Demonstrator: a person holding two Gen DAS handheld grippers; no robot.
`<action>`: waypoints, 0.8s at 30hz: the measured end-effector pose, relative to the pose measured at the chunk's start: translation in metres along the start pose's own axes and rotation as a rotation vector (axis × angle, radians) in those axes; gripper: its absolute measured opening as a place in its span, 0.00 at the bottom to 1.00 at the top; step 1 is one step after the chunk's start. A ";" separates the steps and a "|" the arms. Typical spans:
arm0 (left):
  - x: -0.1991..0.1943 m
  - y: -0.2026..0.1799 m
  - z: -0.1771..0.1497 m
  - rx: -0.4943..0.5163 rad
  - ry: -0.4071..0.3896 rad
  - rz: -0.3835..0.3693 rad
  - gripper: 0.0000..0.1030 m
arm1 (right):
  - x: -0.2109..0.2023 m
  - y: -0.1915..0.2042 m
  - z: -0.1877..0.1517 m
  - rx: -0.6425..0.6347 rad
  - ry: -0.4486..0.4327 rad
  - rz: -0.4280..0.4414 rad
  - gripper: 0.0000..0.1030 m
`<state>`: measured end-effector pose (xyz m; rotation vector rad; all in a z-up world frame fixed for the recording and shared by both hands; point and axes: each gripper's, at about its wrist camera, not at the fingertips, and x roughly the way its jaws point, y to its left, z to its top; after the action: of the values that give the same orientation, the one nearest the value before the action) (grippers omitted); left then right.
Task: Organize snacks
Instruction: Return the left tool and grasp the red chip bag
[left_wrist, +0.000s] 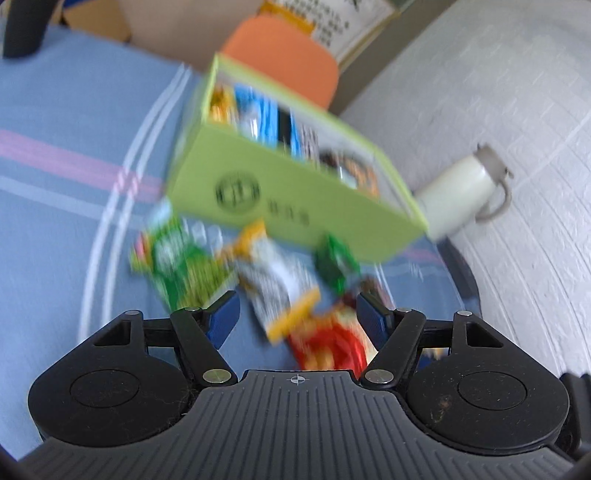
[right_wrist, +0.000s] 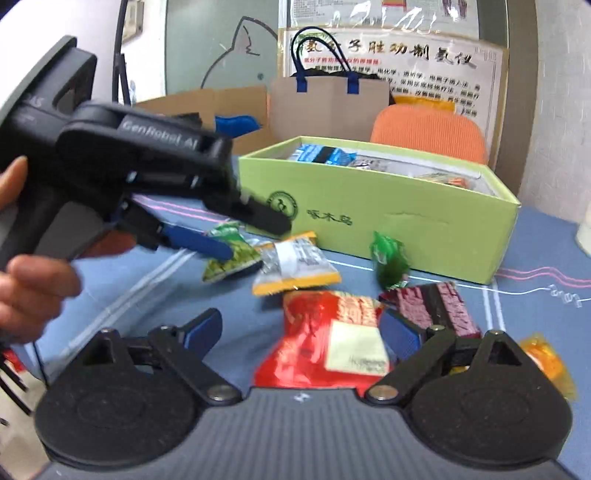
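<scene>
The left tool (left_wrist: 297, 317) stands released over the loose snacks on the blue table (left_wrist: 74, 122), with the white-and-yellow packet (left_wrist: 275, 286) lying below and ahead of the gap between its pads, not gripped. The right tool (right_wrist: 301, 332) is likewise released, its jaws wide, with the red packet (right_wrist: 321, 343) lying between them but not pressed. The step in hand appears to be the descent onto one packet per tool. To do it well, centre each packet between the pads, lower until the pads bracket a flat edge or crimped seam, then close; avoid catching a neighbouring wrapper, since the snacks lie close together. Keep the two tools apart, as the left tool (right_wrist: 207, 243) crosses the right wrist view near the green packet (right_wrist: 231, 254). Also loose on the table are a small green sweet (right_wrist: 388, 260), a dark purple bar (right_wrist: 436, 302) and an orange wrapper (right_wrist: 546, 356). The green box (right_wrist: 388, 225) stands open just behind the loose snacks and already holds several items, including blue-and-white packets (right_wrist: 321, 154); the remainder is too blurred to identify.
</scene>
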<state>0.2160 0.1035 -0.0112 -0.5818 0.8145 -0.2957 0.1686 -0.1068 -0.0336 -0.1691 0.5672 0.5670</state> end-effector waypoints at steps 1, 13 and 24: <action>0.003 -0.001 -0.007 -0.006 0.026 -0.009 0.50 | 0.000 -0.001 -0.001 0.001 0.000 0.004 0.90; 0.035 -0.027 -0.024 0.051 0.139 -0.023 0.29 | 0.006 0.008 -0.010 0.010 0.026 0.045 0.90; -0.003 -0.034 -0.060 0.124 0.112 0.036 0.34 | -0.020 0.032 -0.030 0.035 0.029 0.096 0.90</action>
<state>0.1677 0.0550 -0.0218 -0.4369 0.9070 -0.3453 0.1235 -0.0988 -0.0478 -0.1179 0.6153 0.6482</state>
